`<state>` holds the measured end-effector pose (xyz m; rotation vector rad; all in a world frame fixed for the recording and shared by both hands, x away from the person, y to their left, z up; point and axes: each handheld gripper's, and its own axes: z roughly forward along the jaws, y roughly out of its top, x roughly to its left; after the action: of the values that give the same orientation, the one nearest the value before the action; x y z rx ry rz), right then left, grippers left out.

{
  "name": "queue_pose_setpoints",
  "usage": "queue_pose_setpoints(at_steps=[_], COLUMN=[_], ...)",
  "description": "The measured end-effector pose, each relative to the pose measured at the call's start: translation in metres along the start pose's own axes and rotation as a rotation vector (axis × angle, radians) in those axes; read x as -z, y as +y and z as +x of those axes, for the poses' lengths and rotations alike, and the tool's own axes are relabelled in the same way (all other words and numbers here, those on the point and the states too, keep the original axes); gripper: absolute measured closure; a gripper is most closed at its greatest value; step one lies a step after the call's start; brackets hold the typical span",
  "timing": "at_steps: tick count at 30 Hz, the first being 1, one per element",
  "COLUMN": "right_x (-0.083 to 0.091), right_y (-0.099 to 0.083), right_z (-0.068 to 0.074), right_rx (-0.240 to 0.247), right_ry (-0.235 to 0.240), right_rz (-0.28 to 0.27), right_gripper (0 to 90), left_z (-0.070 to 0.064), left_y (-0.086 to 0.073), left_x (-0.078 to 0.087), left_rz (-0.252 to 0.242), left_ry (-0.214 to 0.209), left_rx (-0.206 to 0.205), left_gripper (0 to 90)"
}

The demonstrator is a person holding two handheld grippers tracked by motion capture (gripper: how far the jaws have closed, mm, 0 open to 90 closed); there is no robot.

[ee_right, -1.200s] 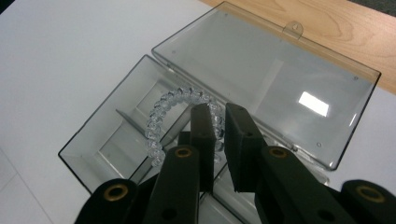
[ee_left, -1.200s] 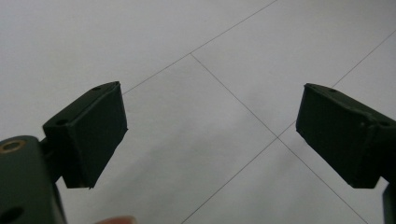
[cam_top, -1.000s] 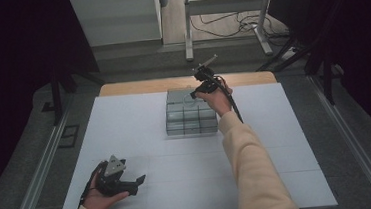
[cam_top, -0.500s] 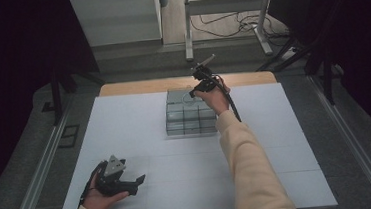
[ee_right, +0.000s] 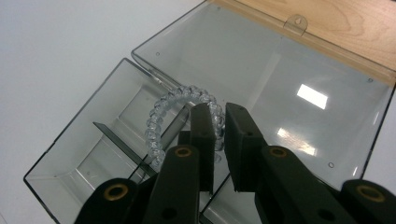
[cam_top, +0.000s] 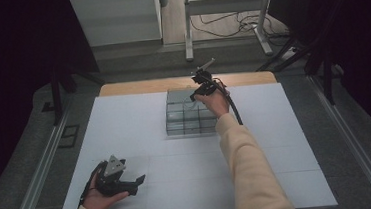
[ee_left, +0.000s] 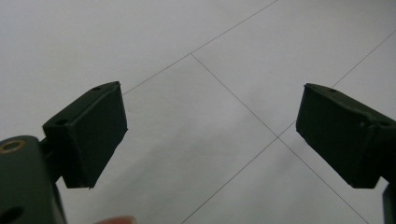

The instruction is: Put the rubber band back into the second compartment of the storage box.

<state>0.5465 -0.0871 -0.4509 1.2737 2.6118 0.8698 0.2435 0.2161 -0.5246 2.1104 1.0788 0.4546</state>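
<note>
We've got the right gripper (ee_right: 218, 140) pinched on a clear coil hair tie (ee_right: 180, 116), held over the open compartment box (ee_right: 70, 154). Risk: it's springy, could snag a divider & bounce out. Left gripper (ee_left: 210, 135) gapes empty, well apart.

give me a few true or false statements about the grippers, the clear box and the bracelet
1. The right gripper holds a clear beaded bracelet between its jaws. True.
2. The clear compartment box has its lid shut. False: the lid lies open, flat toward the wooden table edge.
3. The left gripper is clamped on a bracelet. False: its jaws stand wide apart over the bare white table with nothing between them.
4. The bracelet hangs over the box, near a dark divider. True.
5. The left gripper rests beside the box. False: in the high view it sits near the table's front left corner, far from the box.
</note>
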Motion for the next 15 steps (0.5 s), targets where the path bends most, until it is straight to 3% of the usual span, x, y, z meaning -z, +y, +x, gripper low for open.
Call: queue_pose_setpoints(at_steps=[15], right_x=[-0.014], right_y=[-0.012], right_z=[0.0], right_rx=[0.003], right_ry=[-0.015], right_rz=[0.036], right_gripper=[81.3], left_z=[0.0], left_y=[0.0], left_x=[0.0], left_rz=[0.002], left_ry=[0.0], left_rx=[-0.003], left_gripper=[9.5])
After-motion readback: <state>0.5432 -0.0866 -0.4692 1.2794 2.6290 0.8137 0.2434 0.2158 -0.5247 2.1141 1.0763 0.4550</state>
